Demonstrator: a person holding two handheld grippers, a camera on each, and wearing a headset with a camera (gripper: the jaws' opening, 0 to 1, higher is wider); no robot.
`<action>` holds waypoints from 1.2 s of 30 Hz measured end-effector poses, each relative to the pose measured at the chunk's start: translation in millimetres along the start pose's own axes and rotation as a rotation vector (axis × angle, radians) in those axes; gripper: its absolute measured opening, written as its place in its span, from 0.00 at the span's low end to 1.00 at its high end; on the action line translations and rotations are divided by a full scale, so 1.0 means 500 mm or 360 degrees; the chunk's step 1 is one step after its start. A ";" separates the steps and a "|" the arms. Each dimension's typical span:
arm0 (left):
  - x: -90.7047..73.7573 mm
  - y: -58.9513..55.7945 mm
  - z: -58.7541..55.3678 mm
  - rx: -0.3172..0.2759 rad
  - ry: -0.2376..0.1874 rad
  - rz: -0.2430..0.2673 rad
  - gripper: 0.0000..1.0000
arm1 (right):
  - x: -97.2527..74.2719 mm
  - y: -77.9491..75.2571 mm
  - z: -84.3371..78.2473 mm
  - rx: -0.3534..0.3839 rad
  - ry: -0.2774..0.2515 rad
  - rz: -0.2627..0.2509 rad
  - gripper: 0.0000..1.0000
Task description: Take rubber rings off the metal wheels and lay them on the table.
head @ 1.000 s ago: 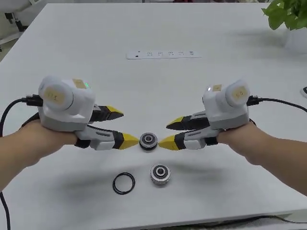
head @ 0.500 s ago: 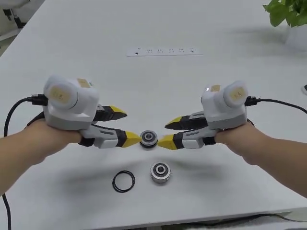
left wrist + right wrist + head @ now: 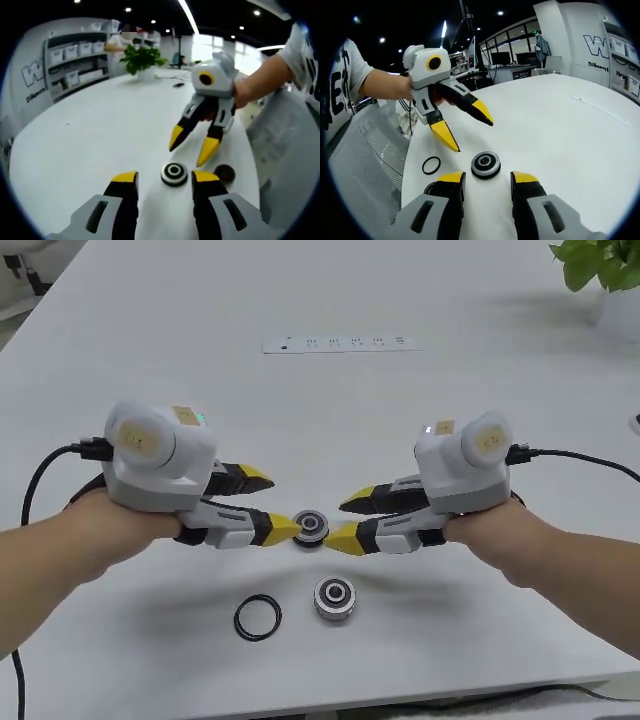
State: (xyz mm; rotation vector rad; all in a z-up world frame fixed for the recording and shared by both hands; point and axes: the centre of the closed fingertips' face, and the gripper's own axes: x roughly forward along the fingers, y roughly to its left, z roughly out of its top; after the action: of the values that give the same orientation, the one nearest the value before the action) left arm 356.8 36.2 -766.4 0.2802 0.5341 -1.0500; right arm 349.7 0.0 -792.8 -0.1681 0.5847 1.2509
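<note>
Left hand-held gripper (image 3: pixel 280 504): jaws spread, gripping nothing. Right hand-held gripper (image 3: pixel 336 522): same, released. The two point at each other, low over the surface (image 3: pixel 300 410), lower tips closing in on one wheel (image 3: pixel 310 525) from either side. The left tip looks to be touching it; can't tell for the right. In both gripper views the wheel lies flat just ahead of the gap between the tips.

Dark band round that wheel's rim, so I'd say its rubber ring is still on.

Nearer the person: second wheel (image 3: pixel 334 598), and just beside it a loose ring (image 3: pixel 258 619) lying flat, apart from it.

Handling, my read:
- Wheel: small, dense, stiff, smooth metal. Will skate on the slick surface if nudged from one side, so pin it first by clamping across the rim or faces.
- Ring: thin, soft, stretchy, probably seated in a groove. Grippy against the jaw pads, so pinch its outer edge at one spot and peel outward rather than dragging the whole wheel.
</note>
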 end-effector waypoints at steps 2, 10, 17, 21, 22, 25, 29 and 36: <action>0.003 0.000 -0.001 0.0000 0.0002 -0.0003 0.43 | 0.000 0.000 0.000 0.0002 -0.0001 -0.0001 0.33; 0.012 -0.007 -0.002 -0.0010 0.0006 -0.0030 0.36 | 0.003 0.003 -0.002 0.0005 -0.0004 0.0005 0.33; 0.018 -0.010 -0.001 -0.0006 0.0007 -0.0034 0.34 | 0.002 0.004 -0.002 0.0002 -0.0006 0.0008 0.33; 0.020 -0.012 -0.001 -0.0002 0.0008 -0.0041 0.31 | 0.001 0.004 -0.002 0.0003 -0.0005 0.0008 0.32; 0.021 -0.013 -0.001 0.0001 0.0010 -0.0044 0.30 | 0.002 0.005 -0.002 0.0003 -0.0005 0.0008 0.32; 0.024 -0.015 -0.002 0.0004 0.0016 -0.0052 0.28 | 0.002 0.005 -0.002 0.0005 -0.0005 0.0010 0.32; 0.029 -0.019 -0.004 0.0012 0.0025 -0.0066 0.27 | 0.003 0.007 -0.002 0.0005 -0.0006 0.0016 0.32; 0.039 -0.026 -0.007 0.0021 0.0036 -0.0083 0.24 | 0.003 0.007 -0.002 0.0009 -0.0008 0.0018 0.32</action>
State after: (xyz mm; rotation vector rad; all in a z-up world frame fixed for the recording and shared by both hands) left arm 351.8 17.0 -779.3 0.2914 0.5577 -1.1025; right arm 346.4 1.7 -793.7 -0.1573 0.5857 1.2603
